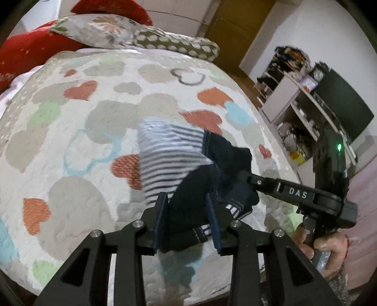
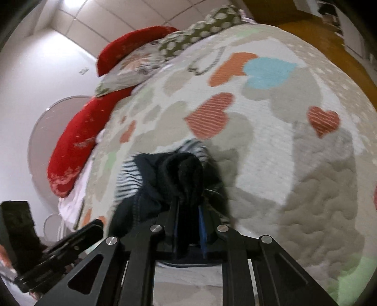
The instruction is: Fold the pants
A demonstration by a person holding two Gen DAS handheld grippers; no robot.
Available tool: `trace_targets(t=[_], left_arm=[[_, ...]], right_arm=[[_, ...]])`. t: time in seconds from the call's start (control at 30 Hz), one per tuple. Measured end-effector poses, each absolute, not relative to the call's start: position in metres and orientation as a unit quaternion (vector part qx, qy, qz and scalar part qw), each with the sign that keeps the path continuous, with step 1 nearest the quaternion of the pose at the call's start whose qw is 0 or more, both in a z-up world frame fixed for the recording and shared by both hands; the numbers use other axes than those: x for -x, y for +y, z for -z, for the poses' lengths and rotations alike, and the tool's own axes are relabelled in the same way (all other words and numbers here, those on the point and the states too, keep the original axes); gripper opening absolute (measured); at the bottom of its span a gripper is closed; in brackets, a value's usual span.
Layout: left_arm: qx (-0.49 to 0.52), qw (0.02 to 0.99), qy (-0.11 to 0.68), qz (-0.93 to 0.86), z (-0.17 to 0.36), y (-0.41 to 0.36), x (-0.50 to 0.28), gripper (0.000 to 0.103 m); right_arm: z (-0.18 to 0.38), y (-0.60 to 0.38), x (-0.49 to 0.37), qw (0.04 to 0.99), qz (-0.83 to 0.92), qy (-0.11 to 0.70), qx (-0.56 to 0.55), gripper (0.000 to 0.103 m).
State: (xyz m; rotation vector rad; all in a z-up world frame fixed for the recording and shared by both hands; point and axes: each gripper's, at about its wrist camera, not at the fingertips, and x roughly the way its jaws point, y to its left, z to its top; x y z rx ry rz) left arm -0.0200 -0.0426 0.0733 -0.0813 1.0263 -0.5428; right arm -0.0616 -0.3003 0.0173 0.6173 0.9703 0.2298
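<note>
The pants (image 1: 169,155) are small, navy with a grey-and-white striped part, and hang bunched above the heart-patterned quilt (image 1: 70,117). My left gripper (image 1: 187,200) is shut on navy fabric of the pants. My right gripper (image 1: 238,176) reaches in from the right in the left wrist view and grips the same bundle. In the right wrist view the right gripper (image 2: 188,207) is shut on the dark fabric of the pants (image 2: 165,179), and the left gripper's body (image 2: 61,249) shows at lower left.
The bed's quilt (image 2: 282,153) fills both views. Red and patterned pillows (image 1: 94,30) lie at the head of the bed. A shelf unit with clutter and a dark screen (image 1: 329,101) stands to the right, beside a wooden door (image 1: 235,21).
</note>
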Motion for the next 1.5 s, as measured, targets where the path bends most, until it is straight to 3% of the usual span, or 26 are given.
trace_targets(t=[0.07,0.17,0.27,0.37,0.5,0.63,0.73,0.83,0.9,0.97,1.1,1.23,1.33,1.5], left_arm=[[0.027,0.828,0.5,0.254,-0.057,-0.052,0.02,0.032],[0.018,0.825,0.511,0.242,-0.038,-0.056,0.022,0.035],[0.008,0.826,0.508,0.244,-0.043,-0.056,0.026,0.036],[0.005,0.828,0.496,0.261,-0.062,-0.05,0.032,0.036],[-0.006,0.84,0.47,0.27,-0.073,-0.052,0.042,0.046],[-0.01,0.826,0.499,0.262,-0.048,-0.065,0.038,0.046],[-0.006,0.828,0.5,0.252,-0.038,-0.067,0.037,0.046],[-0.012,0.834,0.489,0.256,-0.041,-0.068,0.038,0.046],[-0.022,0.834,0.487,0.259,-0.041,-0.068,0.039,0.046],[-0.037,0.829,0.491,0.264,-0.044,-0.068,0.041,0.046],[-0.026,0.823,0.487,0.291,-0.07,-0.057,0.042,0.046],[0.038,0.832,0.483,0.27,-0.091,-0.034,0.015,0.054],[0.06,0.838,0.486,0.238,-0.092,-0.027,-0.013,0.054],[0.062,0.837,0.507,0.197,-0.068,-0.036,-0.053,0.058]], right_arm=[[-0.012,-0.302,0.06,0.831,-0.099,0.463,-0.293,0.016],[-0.007,-0.305,0.056,0.824,-0.093,0.468,-0.305,0.026],[-0.014,-0.314,0.06,0.825,-0.099,0.45,-0.329,0.029],[-0.037,-0.326,0.073,0.847,-0.11,0.382,-0.353,0.032],[-0.059,-0.332,0.074,0.832,-0.187,0.321,-0.412,0.032],[-0.044,-0.305,0.034,0.754,-0.278,0.36,-0.474,0.035],[-0.023,-0.287,0.003,0.718,-0.293,0.392,-0.495,0.044],[0.011,-0.284,-0.023,0.701,-0.249,0.428,-0.514,0.043],[0.019,-0.291,-0.03,0.72,-0.207,0.429,-0.504,0.027],[0.021,-0.296,-0.029,0.737,-0.186,0.421,-0.495,0.021],[0.009,-0.299,-0.019,0.775,-0.159,0.41,-0.454,0.023],[-0.001,-0.307,-0.01,0.795,-0.148,0.402,-0.429,0.027],[-0.011,-0.317,0.004,0.812,-0.151,0.389,-0.407,0.027],[-0.02,-0.315,0.033,0.84,-0.132,0.375,-0.369,0.037]])
